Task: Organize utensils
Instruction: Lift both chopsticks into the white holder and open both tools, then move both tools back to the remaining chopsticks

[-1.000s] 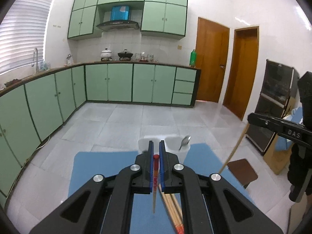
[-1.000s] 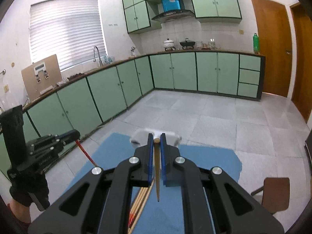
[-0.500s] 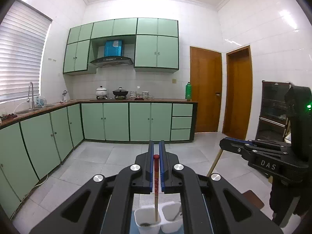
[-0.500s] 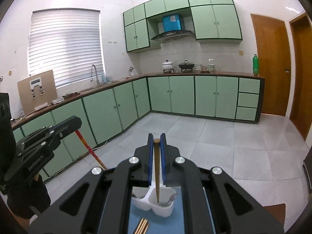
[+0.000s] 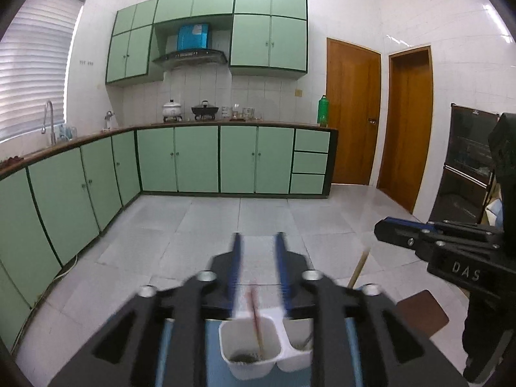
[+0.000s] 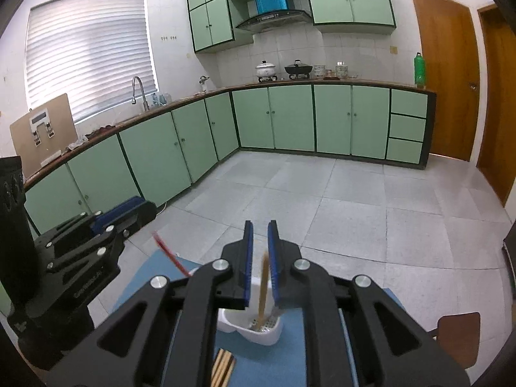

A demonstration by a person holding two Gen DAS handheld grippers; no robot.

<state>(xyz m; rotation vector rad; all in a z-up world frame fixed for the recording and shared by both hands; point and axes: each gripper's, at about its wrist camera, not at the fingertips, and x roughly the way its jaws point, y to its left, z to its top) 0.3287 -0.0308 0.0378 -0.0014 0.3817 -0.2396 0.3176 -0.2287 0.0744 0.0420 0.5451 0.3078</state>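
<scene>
A white two-compartment utensil holder [image 5: 248, 364] stands on the blue mat [image 6: 290, 354] just below both grippers. My left gripper [image 5: 258, 238] is opening. A red-tipped chopstick [image 5: 256, 319] hangs loose between its blurred blue pads, its lower end in the holder's left compartment. My right gripper [image 6: 260, 225] is opening too. A plain wooden chopstick [image 6: 262, 290] stands free in the gap of its jaws, its lower end in the holder [image 6: 254, 329]. Each view shows the other gripper off to the side. A spoon [image 5: 306, 343] sits in the right compartment.
A bundle of several chopsticks [image 6: 222, 367] lies on the mat in front of the holder. A brown stool seat [image 5: 422, 312] stands to the right. Green cabinets [image 5: 200, 158] line the far wall and left side, with grey tiled floor [image 6: 322, 193] between.
Both grippers moved forward over the holder and their jaws parted. The red-tipped and the wooden chopstick, held tight before, now slide down into the holder.
</scene>
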